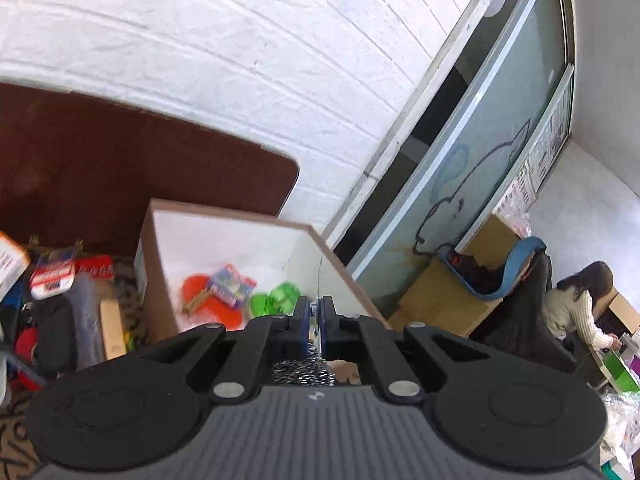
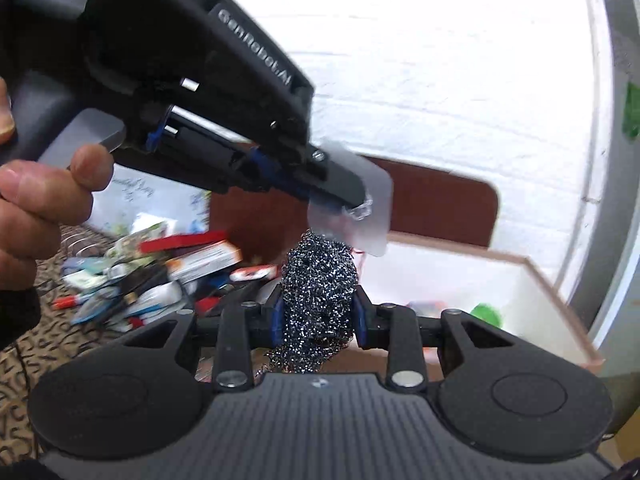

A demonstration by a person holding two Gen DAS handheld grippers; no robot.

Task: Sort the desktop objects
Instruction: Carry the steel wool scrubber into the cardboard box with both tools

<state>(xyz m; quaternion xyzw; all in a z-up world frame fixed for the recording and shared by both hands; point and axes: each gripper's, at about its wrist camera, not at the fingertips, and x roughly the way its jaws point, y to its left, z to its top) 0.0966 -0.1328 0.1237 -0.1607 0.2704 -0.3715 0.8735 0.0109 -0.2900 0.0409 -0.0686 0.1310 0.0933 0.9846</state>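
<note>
My left gripper (image 1: 317, 312) is shut on a thin clear plastic adhesive hook, seen edge-on (image 1: 319, 280); in the right wrist view the same gripper (image 2: 344, 196) holds the clear sheet (image 2: 368, 208) in the air above the box. My right gripper (image 2: 318, 312) is shut on a steel wool scourer (image 2: 320, 280), which also shows under the left gripper (image 1: 302, 372). The white-lined cardboard box (image 1: 224, 236) (image 2: 540, 280) holds an orange thing (image 1: 208, 300), a coloured packet (image 1: 232, 284) and green things (image 1: 280, 300). Both grippers hover at the box's near edge.
A pile of mixed small objects (image 2: 160, 276) (image 1: 60, 292) lies left of the box on a patterned cloth (image 2: 24, 360). A dark brown board (image 1: 120, 168) leans on the white brick wall. A person (image 1: 576, 308) sits far right by cardboard boxes.
</note>
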